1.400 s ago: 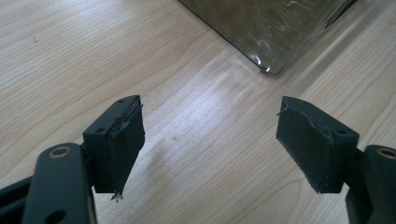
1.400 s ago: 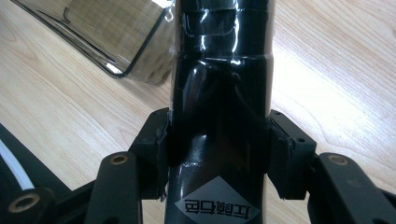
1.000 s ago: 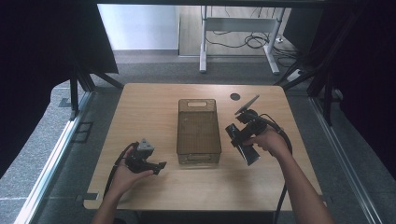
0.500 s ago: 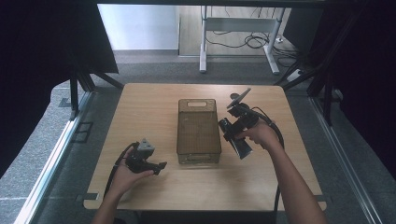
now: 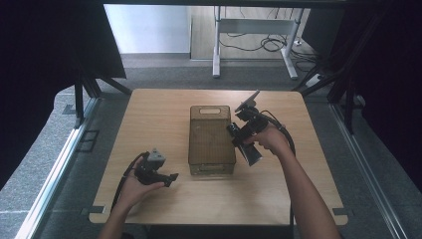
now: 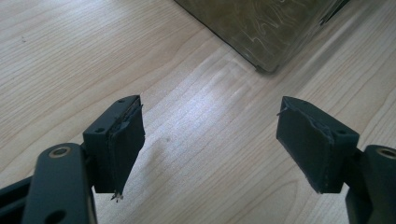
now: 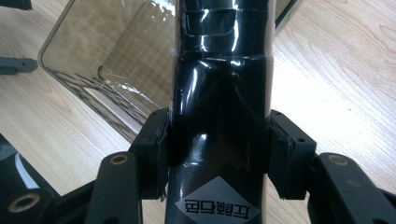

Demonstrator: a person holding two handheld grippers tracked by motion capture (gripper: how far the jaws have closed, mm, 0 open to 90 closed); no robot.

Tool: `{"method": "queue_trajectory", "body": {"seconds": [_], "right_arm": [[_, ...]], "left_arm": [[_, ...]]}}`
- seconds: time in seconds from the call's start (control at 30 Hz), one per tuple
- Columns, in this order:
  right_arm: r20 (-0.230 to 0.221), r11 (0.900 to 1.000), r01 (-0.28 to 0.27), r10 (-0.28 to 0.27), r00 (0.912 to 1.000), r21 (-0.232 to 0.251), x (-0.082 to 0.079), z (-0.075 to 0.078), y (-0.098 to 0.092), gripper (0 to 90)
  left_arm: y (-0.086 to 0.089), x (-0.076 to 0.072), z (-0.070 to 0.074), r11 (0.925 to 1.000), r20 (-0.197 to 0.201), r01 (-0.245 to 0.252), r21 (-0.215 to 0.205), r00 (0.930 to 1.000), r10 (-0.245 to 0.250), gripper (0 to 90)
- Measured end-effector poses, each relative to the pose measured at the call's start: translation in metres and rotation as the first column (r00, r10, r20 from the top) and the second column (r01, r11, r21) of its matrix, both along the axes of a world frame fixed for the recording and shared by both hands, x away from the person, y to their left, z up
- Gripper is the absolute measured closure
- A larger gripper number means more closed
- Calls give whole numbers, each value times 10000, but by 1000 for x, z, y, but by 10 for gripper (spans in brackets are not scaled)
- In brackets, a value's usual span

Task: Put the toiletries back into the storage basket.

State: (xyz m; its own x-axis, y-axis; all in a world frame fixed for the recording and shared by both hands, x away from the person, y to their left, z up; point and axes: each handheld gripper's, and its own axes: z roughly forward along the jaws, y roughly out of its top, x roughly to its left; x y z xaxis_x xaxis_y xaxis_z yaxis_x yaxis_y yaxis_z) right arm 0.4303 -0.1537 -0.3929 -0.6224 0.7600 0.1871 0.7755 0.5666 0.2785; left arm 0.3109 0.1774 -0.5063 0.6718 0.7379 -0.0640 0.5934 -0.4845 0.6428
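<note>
A translucent brown bin (image 5: pixel 211 142) stands in the middle of the wooden table (image 5: pixel 164 112), and nothing shows inside it. My right gripper (image 5: pixel 241 135) is shut on a glossy black bottle (image 5: pixel 250 153) just off the bin's right rim. In the right gripper view both pads press the sides of the bottle (image 7: pixel 219 93), which points over the bin (image 7: pixel 107 56). My right gripper (image 7: pixel 219 149) grips just above a white diamond label. My left gripper (image 5: pixel 168 178) rests open at the front left. Between its spread jaws my left gripper (image 6: pixel 210 140) has bare wood, with the corner of the bin (image 6: pixel 261 28) ahead.
A handle slot marks the bin's far end wall (image 5: pixel 210 111). Beyond the table stand a metal desk frame (image 5: pixel 251 40) and floor cables. Black curtains hang on both sides. Bare wood lies left of the bin and along the front edge (image 5: pixel 219 211).
My right gripper has carried the black bottle left and slightly away from the person, from the table's right side to the bin's right rim. The left gripper has stayed put.
</note>
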Motion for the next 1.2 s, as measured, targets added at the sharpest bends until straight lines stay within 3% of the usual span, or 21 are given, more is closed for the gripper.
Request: {"method": "queue_trajectory", "body": {"seconds": [1.2], "right_arm": [[-87, 9997, -243, 243, 9997, 27, 21, 3, 44, 473]], "left_arm": [[-2, -1, 1, 9999, 27, 121, -54, 9999, -121, 238]]}}
